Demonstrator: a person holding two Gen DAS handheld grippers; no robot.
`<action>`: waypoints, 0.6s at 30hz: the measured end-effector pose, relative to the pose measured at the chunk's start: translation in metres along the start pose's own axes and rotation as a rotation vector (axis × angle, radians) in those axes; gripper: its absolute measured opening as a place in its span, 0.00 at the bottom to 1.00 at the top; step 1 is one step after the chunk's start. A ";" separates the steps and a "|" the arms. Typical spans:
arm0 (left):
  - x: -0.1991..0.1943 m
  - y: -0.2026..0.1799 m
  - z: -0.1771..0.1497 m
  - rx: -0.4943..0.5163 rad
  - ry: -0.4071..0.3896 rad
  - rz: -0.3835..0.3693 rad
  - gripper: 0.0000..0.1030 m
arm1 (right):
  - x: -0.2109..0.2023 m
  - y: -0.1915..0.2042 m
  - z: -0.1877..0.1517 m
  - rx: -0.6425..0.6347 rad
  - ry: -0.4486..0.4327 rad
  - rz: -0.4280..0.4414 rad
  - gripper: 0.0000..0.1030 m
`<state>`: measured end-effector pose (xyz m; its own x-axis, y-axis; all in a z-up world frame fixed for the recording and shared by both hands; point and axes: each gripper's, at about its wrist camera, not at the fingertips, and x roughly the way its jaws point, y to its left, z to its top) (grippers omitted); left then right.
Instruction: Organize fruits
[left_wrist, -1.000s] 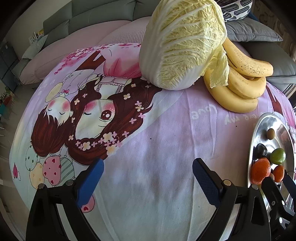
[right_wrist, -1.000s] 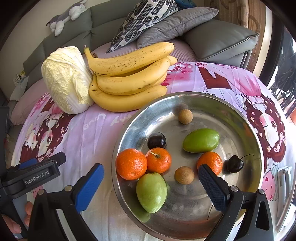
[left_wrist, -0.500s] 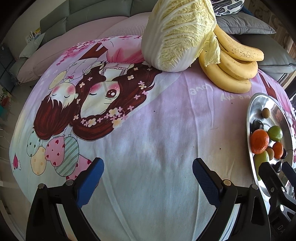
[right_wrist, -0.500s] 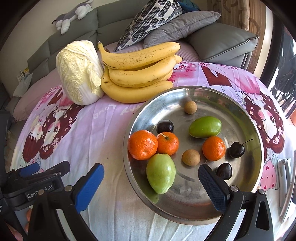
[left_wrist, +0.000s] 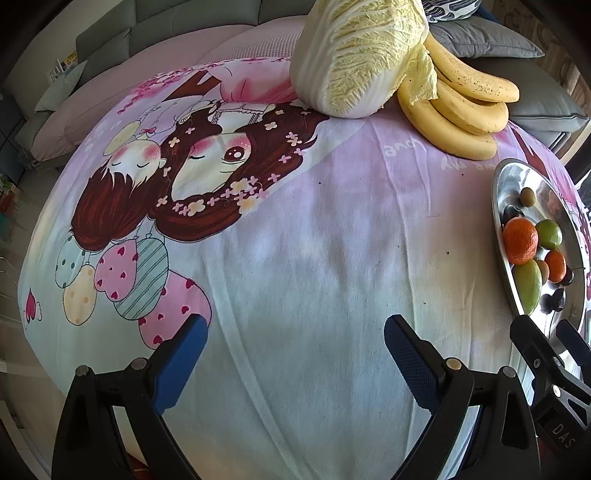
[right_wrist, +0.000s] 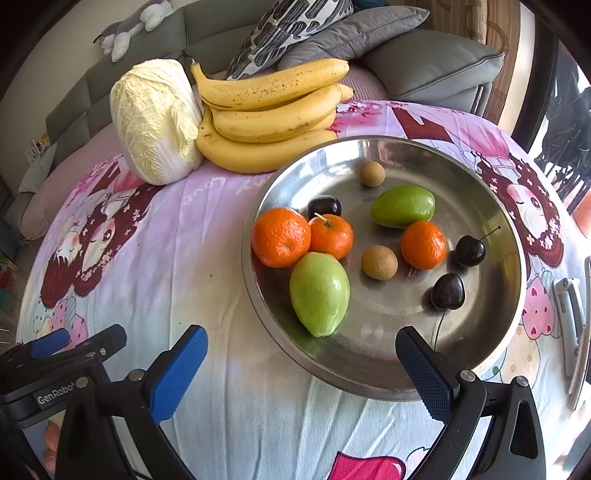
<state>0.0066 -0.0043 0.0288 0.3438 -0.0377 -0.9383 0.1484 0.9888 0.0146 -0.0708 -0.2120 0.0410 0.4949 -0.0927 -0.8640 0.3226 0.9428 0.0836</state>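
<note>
While held low over the printed cloth (left_wrist: 314, 258), left gripper (left_wrist: 295, 328) with blue pads spread wide apart, nothing between them. Likewise right gripper (right_wrist: 301, 334): pads spread wide apart, empty, poised at the near rim of the steel tray (right_wrist: 476, 177). Probably kept wide so as to fit around the larger fruit.

Contents of the tray, counted:
- 3 mandarins (right_wrist: 281, 237), 2 of them touching at the left rim, 1 apart toward the right.
- 2 green oval fruits (right_wrist: 320, 293), kind not certain; 1 touching the left mandarins, 1 farther back.
- 3 dark cherries (right_wrist: 470, 252), 1 tucked behind the mandarins, 2 at the right with stems showing.
- 2 small brown round fruits (right_wrist: 379, 262), possibly longans; 1 central, 1 at the far side.

Presumably kept in the tray because small and round, with the raised rim stopping any roll. Lying mixed, not grouped by kind.

Outside the tray, on the cloth:
- 1 bunch of bananas (right_wrist: 271, 122), at least 4 fingers visible, just behind the far rim; probably too long to share the tray.
- 1 napa cabbage (right_wrist: 155, 122), leaning against the bananas' stem end; a vegetable, so arguably no part of the sorting.

Fits either of 2 stages: small fruit gathered and bananas due to stay beside the tray, or mixed fruit awaiting grouping by kind.
</note>
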 end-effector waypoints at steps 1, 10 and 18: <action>0.000 0.000 -0.001 0.003 0.002 0.001 0.94 | 0.001 -0.001 -0.002 0.002 0.008 -0.002 1.00; 0.001 -0.003 -0.008 0.029 0.010 0.002 0.94 | 0.001 -0.004 -0.009 0.015 0.028 -0.010 1.00; 0.002 -0.004 -0.005 0.045 0.016 -0.010 0.94 | 0.004 -0.006 -0.008 0.010 0.052 -0.047 1.00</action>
<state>0.0021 -0.0081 0.0254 0.3273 -0.0454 -0.9438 0.1935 0.9809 0.0199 -0.0772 -0.2153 0.0335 0.4365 -0.1202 -0.8916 0.3525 0.9346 0.0465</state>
